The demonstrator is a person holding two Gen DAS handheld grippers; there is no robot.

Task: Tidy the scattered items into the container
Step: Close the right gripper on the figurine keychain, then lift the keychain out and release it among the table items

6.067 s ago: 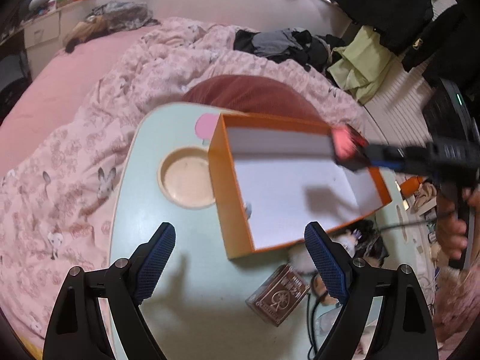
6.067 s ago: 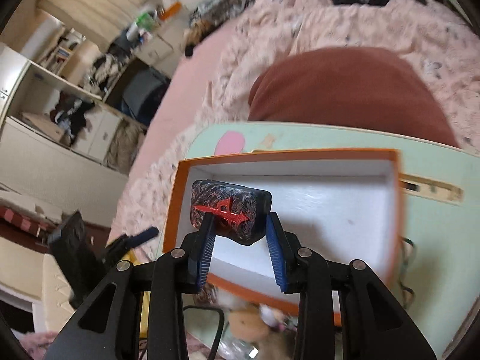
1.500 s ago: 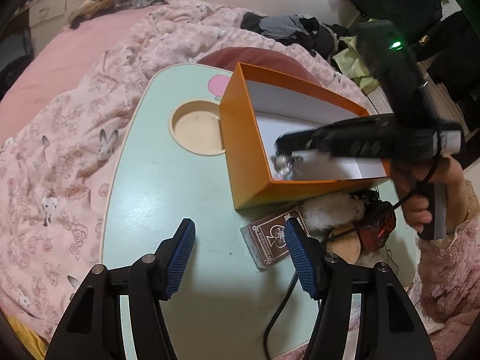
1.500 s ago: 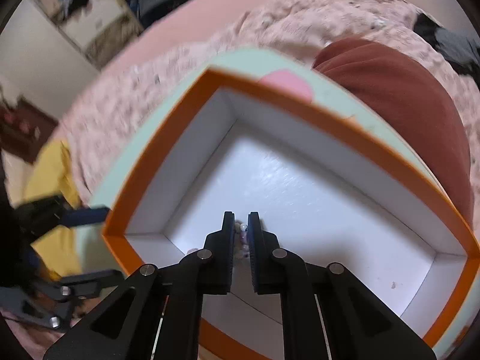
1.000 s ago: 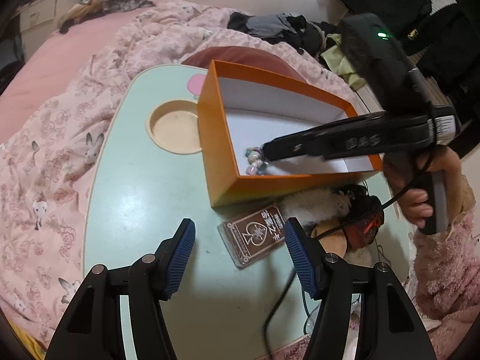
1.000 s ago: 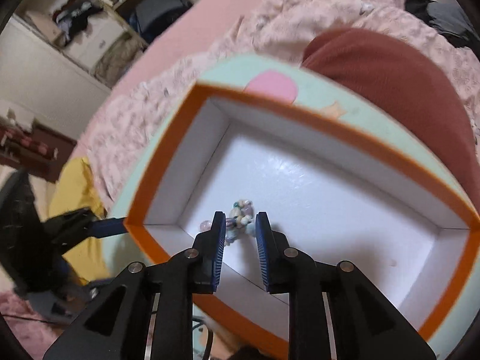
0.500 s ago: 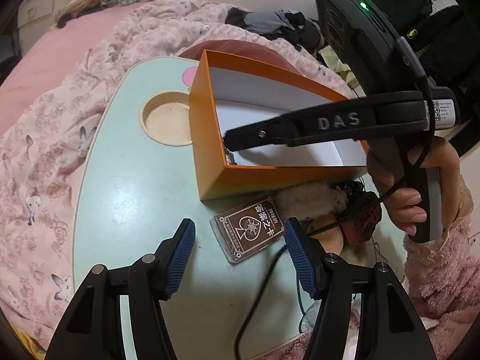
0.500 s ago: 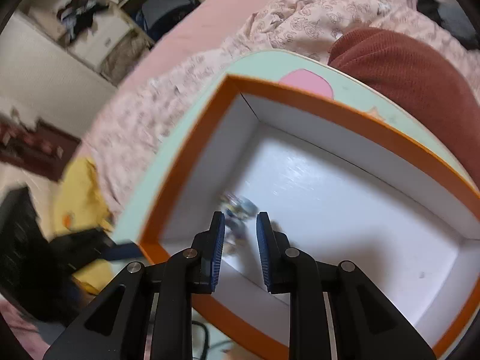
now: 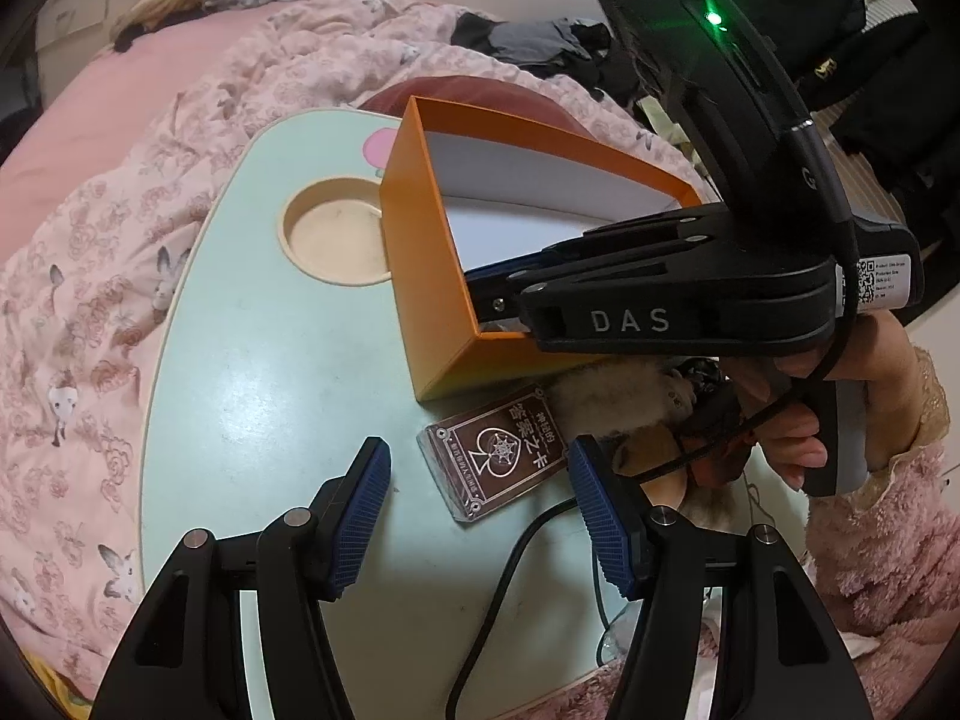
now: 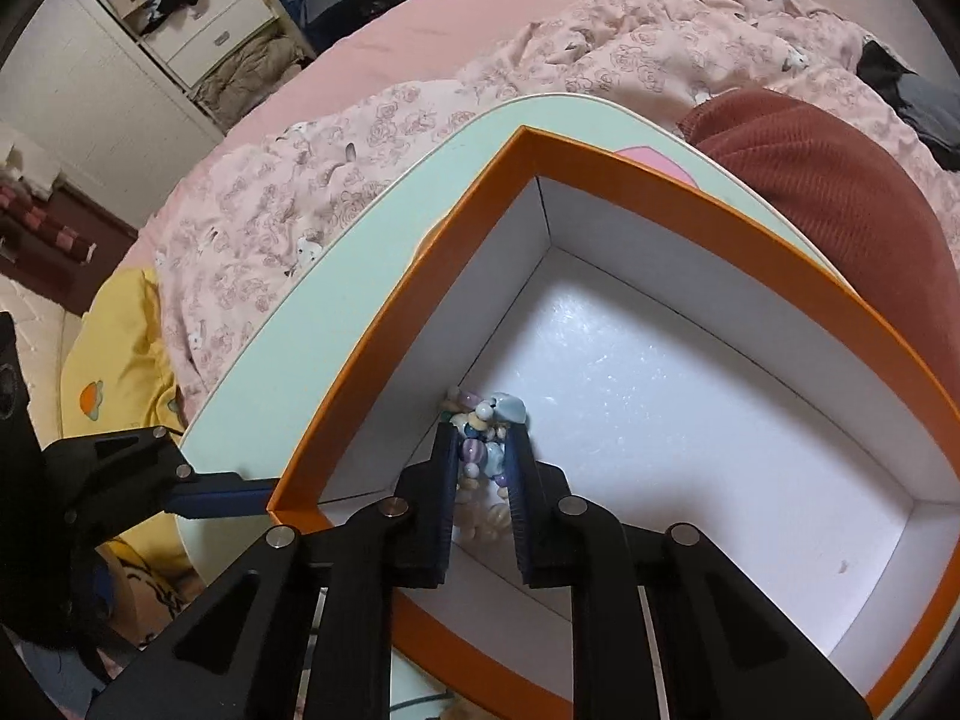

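Left wrist view: the left gripper (image 9: pixel 480 486) hovers above the mint-green lap table (image 9: pixel 252 360) with its blue fingers wide apart and nothing between them. Just under them lies a card deck in a clear case (image 9: pixel 498 450), flat on the table, close to the near corner of the orange box (image 9: pixel 420 276). To its right are a fluffy beige plush (image 9: pixel 606 396) and a black cable (image 9: pixel 510 564). A hand (image 9: pixel 798 420) holds the right gripper, which reaches over the box wall; its tips are hidden inside.

Right wrist view: the right gripper (image 10: pixel 480 474) points down into the near left corner of the orange box. Its jaws have just been closing, and a beaded bracelet (image 10: pixel 480 438) sits between them; they are close together, with the beads filling the gap, so I judge that they pinch it. The bracelet is inside the box, on or just over the white floor.

Handling, as I judge it: the bracelet is light and limp, the smooth beads can slip, so a bunch of beads is better to take than one bead. The card case looks stiff, light and glossy; the long edges are the best place to hold.
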